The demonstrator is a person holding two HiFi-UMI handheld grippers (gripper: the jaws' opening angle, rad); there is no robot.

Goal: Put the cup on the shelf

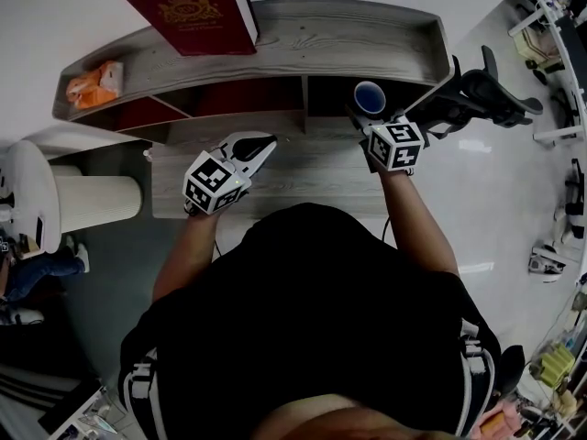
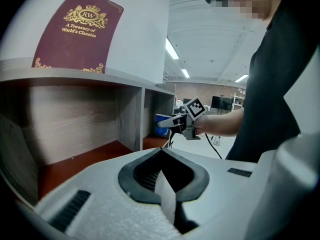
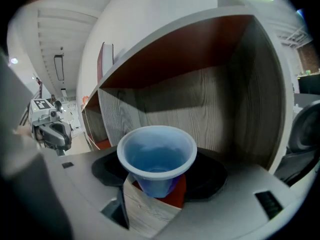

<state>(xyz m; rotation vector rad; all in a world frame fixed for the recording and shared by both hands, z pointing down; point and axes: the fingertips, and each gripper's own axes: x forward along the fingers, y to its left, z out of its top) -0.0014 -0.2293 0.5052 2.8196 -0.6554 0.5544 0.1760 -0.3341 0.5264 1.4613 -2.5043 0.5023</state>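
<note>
A blue cup [image 1: 371, 97] stands upright between the jaws of my right gripper [image 1: 369, 110], which is shut on it at the mouth of the shelf's [image 1: 367, 39] right compartment. In the right gripper view the cup [image 3: 157, 159] hangs just over the compartment's red floor [image 3: 175, 196], with the wood-grain back wall [image 3: 200, 104] behind it. My left gripper [image 1: 261, 142] is shut and empty, in front of the middle compartment. In the left gripper view its jaws [image 2: 161, 151] meet at the tip, and the right gripper [image 2: 175, 124] with the cup [image 2: 161, 125] shows further off.
A dark red book [image 1: 188, 7] stands on the shelf top, an orange packet [image 1: 92, 82] at its left end. A black office chair [image 1: 481, 94] is right of the shelf. A white round stand [image 1: 92, 200] and a seated person's legs [image 1: 37, 273] are at the left.
</note>
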